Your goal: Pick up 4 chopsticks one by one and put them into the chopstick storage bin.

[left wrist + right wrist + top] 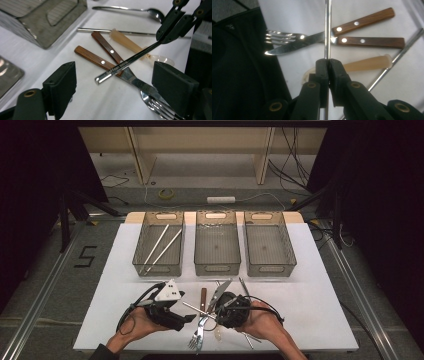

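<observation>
My right gripper [328,65] is shut on a thin metal rod [327,30], which runs straight out between its pads. In the left gripper view the same rod [125,65] slants down from the right gripper [172,28] toward my left gripper [116,75], whose jaws stand open on either side of the rod's free end without touching it. In the high view both grippers, left [190,318] and right [215,314], face each other over the cutlery pile at the table's front. Under the rod lie a wooden-handled knife [372,42] and a wooden-handled fork [362,22].
A beige-handled utensil [126,41], a spoon [152,12] and a second rod [100,30] lie on the white table [310,310]. Three grey bins stand at the back; the left bin [145,265] holds two rods, the middle bin [217,267] and right bin [270,269] hold nothing.
</observation>
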